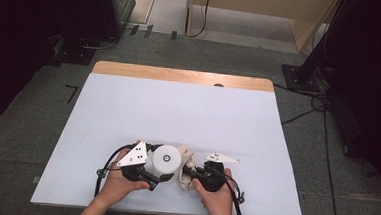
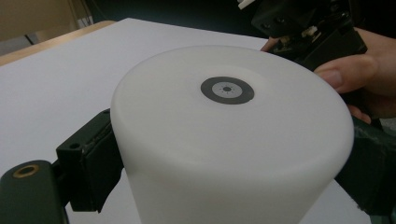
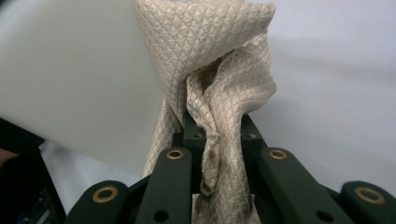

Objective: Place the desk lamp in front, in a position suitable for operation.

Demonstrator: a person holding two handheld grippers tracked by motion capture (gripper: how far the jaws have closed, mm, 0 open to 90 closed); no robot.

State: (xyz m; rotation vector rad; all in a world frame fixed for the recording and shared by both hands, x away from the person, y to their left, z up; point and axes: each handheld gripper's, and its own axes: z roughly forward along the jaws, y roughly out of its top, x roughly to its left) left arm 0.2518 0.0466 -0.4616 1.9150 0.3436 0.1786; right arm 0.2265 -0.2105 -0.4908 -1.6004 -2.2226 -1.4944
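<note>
Left gripper [image 1: 153, 178]: jaws clamped on the white cylinder [image 1: 166, 161], near edge of the surface [image 1: 178, 107], 6 o'clock.
Right gripper [image 1: 187, 176]: jaws clenched on the beige cloth [image 1: 187, 163].
Beige cloth: pressed against cylinder's 3 o'clock side.
</note>
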